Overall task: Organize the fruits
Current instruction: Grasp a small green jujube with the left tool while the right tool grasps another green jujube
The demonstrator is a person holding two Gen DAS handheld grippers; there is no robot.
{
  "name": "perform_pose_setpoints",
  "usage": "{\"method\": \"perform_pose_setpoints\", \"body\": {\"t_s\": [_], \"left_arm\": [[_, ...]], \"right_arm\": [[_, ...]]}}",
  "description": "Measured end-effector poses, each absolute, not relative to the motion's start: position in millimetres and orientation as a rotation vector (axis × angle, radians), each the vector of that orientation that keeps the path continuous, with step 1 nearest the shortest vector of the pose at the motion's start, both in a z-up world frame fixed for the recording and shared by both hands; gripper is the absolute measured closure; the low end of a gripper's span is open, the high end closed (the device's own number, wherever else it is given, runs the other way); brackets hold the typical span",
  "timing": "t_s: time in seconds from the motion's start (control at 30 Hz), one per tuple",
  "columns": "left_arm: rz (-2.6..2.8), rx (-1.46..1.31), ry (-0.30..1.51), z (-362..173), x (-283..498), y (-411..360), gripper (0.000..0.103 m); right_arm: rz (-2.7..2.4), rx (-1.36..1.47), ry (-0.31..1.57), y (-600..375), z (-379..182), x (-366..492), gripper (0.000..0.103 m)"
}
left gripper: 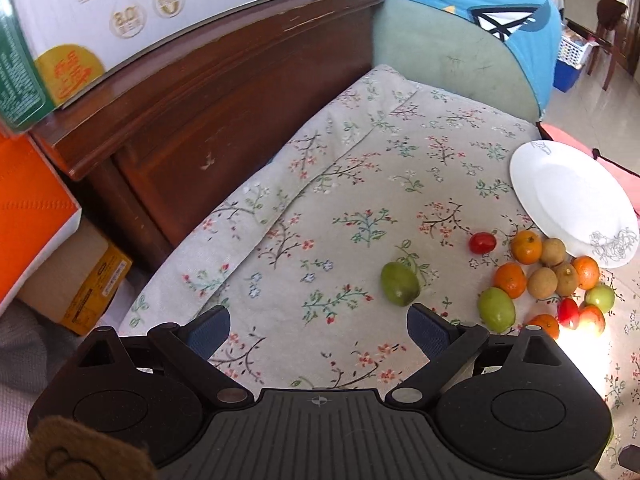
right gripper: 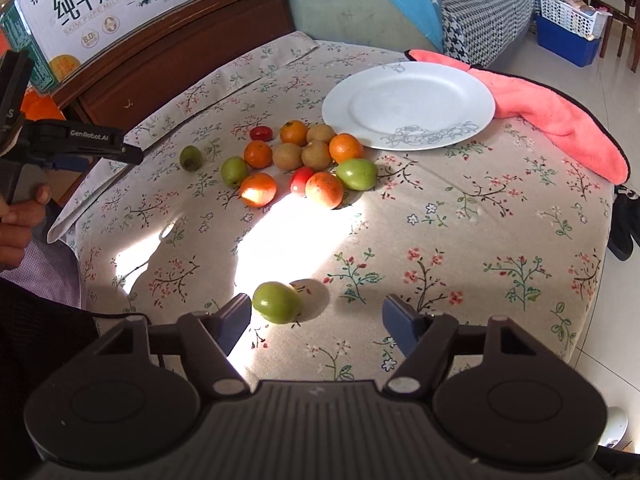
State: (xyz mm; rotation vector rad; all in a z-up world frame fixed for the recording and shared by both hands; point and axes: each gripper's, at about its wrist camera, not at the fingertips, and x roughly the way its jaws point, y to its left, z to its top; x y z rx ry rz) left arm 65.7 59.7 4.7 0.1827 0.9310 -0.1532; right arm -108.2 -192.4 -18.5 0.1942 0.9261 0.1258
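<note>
Right wrist view: the right gripper (right gripper: 316, 316) hovers low over the floral-cloth surface (right gripper: 460, 232), jaws spread wide and holding nothing. A stray green fruit (right gripper: 277, 302) lies just in front of them, touching or nearly touching the left finger, off centre of the gap. The main fruit cluster (right gripper: 298, 160) of oranges, brown fruits, green fruits and small red ones sits in the upper middle of the frame, just below the empty white plate (right gripper: 410, 104). A darker green fruit (right gripper: 190, 157) lies apart at the cluster's left, close to the left gripper (right gripper: 132, 154) coming in from the frame's left edge.

In the left wrist view that left gripper (left gripper: 318, 326) is also wide apart and empty, and the same darker green fruit (left gripper: 400, 283) rests just beyond its right finger, with the plate (left gripper: 572, 204) at the right edge.

The step in hand looks like picking up the stray fruit nearest each gripper, probably to carry it to the plate. To do it well, the right gripper should shift left until the fruit sits midway between the fingers, then drop so the pads meet its widest part before closing. Closing off centre would likely nudge the round fruit and set it rolling on the soft cloth. A gentle squeeze suits it; the skin looks smooth.
</note>
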Motion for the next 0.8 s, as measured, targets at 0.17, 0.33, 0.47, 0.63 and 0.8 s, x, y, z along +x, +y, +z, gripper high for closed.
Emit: {"method": "perform_pose_setpoints", "body": {"t_s": [0.17,0.33,0.47,0.63,0.8], "left_arm": [[-0.194,0.195,0.944,-8,81,43,0.009],[-0.199,0.197,0.944,-18,96,34,0.015],[-0.2,0.196,0.962,-27,107,31,0.022],[-0.213,0.177,1.003,-38,111,28,0.033],[-0.231,0.178,1.008,-45,112,26,0.047]], "right_arm": [[0.136,0.204,0.946,-189,-24,-104,0.035],[0.152,0.199,0.953,-183,-27,-101,0.043],[0.164,0.194,0.966,-177,-31,-97,0.051],[0.167,0.169,0.972,-169,-36,-93,0.061],[0.163,0.171,0.982,-165,-42,-87,0.07]]}}
